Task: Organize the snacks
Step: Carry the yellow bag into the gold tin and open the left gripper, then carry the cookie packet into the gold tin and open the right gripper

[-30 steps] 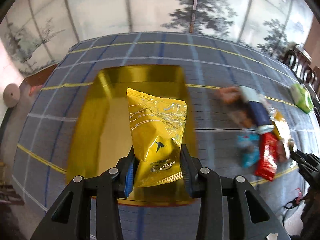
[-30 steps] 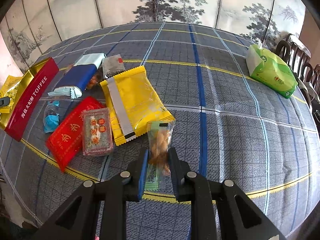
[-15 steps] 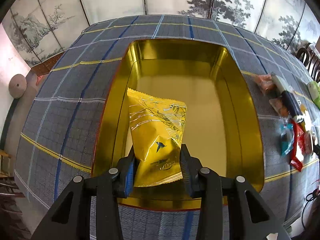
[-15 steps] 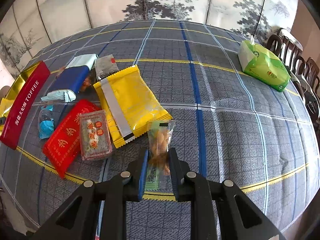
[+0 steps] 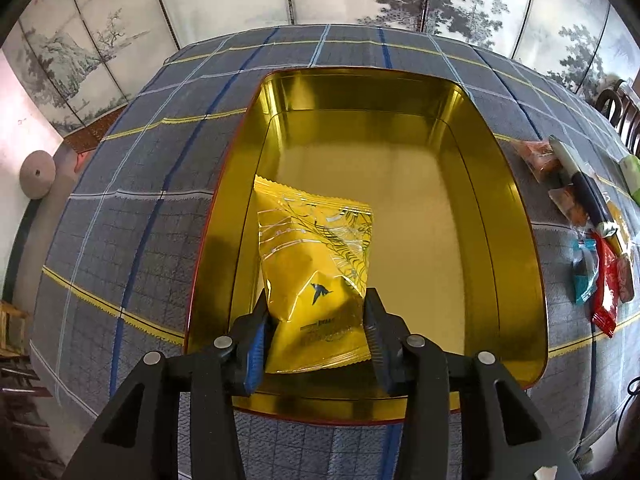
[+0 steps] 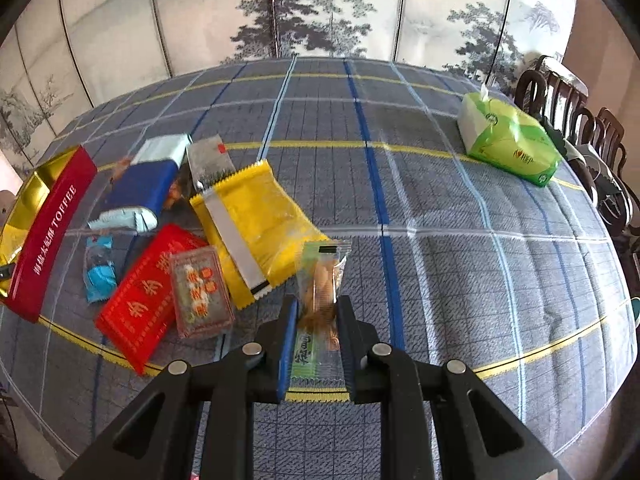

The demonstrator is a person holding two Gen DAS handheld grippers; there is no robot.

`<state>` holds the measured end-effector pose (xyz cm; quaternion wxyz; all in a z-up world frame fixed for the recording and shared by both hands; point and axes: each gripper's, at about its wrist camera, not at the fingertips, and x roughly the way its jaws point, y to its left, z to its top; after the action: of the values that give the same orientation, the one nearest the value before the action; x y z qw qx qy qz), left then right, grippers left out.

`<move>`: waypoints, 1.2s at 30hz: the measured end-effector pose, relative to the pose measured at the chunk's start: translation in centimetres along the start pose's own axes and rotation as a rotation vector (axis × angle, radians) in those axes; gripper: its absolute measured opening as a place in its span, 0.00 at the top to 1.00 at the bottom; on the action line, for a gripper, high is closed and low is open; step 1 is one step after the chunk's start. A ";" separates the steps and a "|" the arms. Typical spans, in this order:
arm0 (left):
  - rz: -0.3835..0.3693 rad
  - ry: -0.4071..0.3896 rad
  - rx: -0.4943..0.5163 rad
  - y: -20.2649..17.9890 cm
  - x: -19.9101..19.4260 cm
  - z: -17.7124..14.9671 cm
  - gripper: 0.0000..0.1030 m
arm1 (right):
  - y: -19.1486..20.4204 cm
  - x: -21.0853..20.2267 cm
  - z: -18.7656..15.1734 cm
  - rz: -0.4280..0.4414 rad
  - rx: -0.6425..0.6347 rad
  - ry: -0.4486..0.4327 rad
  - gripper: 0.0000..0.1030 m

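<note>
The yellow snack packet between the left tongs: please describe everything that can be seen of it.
The yellow snack packet is a glossy foil-like pouch with zigzag sealed ends, fine silver and green line patterns, a small blue bird mark and dark print near its lower end. It looks puffed and slightly creased. It stands lengthwise between the left tongs, whose jaws are opening, with the pads close against its lower sides. It sits inside the gold tin, near the left wall; whether it already rests on the bottom cannot be told.

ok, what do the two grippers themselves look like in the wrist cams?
Both look identical: the left gripper and right gripper have matte black angular fingers with triangular cutouts, silver round pivot screws, and a blue pad lining on the left-side finger. No cables, hands or sleeves visible.
</note>
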<state>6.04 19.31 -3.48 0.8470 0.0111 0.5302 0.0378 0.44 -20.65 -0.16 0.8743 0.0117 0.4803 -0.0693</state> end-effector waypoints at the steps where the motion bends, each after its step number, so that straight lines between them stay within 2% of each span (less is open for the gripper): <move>1: 0.005 -0.001 0.003 0.0 0.0 0.0 0.56 | 0.0 -0.2 0.1 0.000 0.003 -0.007 0.81; 10: 0.017 -0.024 0.031 -0.7 -0.6 0.1 0.51 | 0.8 -2.1 1.6 0.038 0.001 -0.057 0.81; 14: 0.028 -0.046 0.042 -1.0 -1.2 0.1 0.49 | 2.5 -2.7 2.3 0.072 -0.025 -0.078 0.81; 15: 0.031 -0.054 0.042 -1.1 -1.5 0.1 0.47 | 3.0 -2.8 2.5 0.045 -0.041 -0.096 0.81; 22: 0.056 -0.117 0.035 -0.8 -3.9 0.0 0.41 | 7.4 -3.3 3.3 0.108 -0.119 -0.112 0.81; 26: 0.052 -0.135 -0.004 0.3 -4.9 -0.1 0.37 | 10.5 -3.5 3.7 0.163 -0.171 -0.109 0.81; 31: 0.046 -0.142 -0.092 2.5 -6.1 -1.0 0.28 | 14.2 -3.6 4.3 0.228 -0.236 -0.101 0.81; 36: 0.066 -0.146 -0.150 4.4 -6.8 -2.0 0.24 | 18.2 -4.1 4.8 0.292 -0.297 -0.106 0.81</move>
<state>1.01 23.13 2.01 0.8801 -0.0324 0.4620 0.1042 4.73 -2.59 5.04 0.8911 -0.0516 0.4319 0.1293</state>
